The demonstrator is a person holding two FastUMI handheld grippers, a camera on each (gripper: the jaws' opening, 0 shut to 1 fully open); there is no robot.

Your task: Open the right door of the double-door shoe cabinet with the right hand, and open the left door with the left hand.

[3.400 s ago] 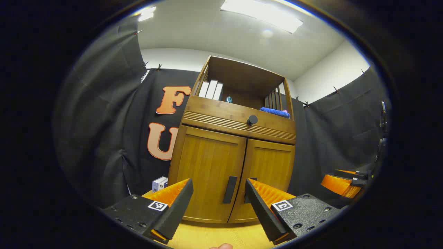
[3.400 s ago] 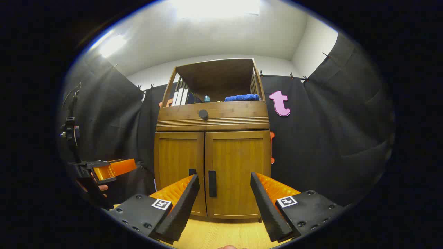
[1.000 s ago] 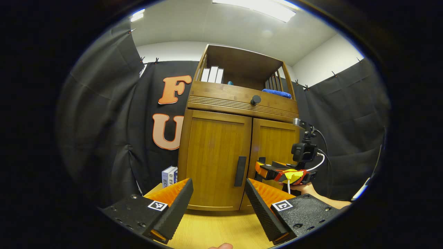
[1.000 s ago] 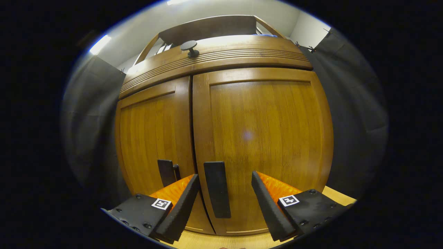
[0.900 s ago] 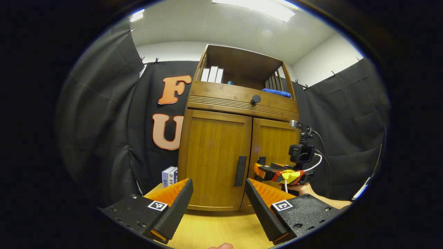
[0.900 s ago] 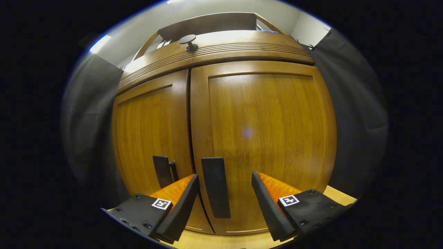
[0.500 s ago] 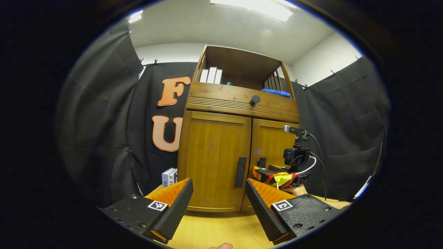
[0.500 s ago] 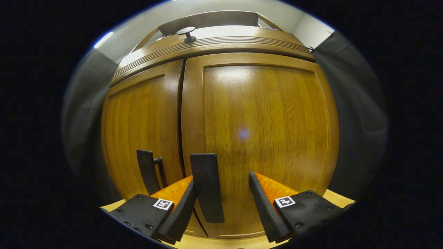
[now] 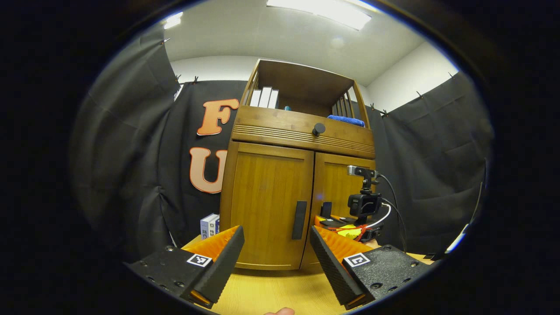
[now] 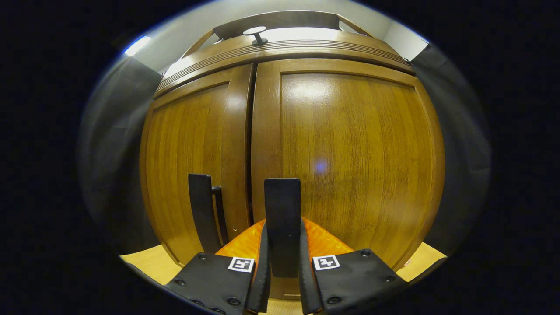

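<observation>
Both jaws of the right gripper (image 10: 282,262) were clamped on the right door's handle (image 10: 282,218), one pad on each side of the flat black bar, low on its length. Both doors were closed — the right door (image 10: 350,162) sat flush beside the left door (image 10: 192,166), only the thin seam between them. The shoe cabinet (image 9: 302,131) stood on the pale wooden floor (image 9: 271,293) against the black cloth, books and a blue cloth on its open shelf above.

From the left gripper view, the left gripper (image 9: 275,262) hung well back from the cabinet with its jaws spread wide and nothing between them, roughly in line with the left door's handle (image 9: 299,220).

By the look of it, the doors were stiff, hinged wooden panels — light enough to swing, likely with a catch to overcome at first. The handle was rigid and smooth, so a grip square across its width seemed right; a pull should follow the door's arc, or the pads might slide off the bar.
</observation>
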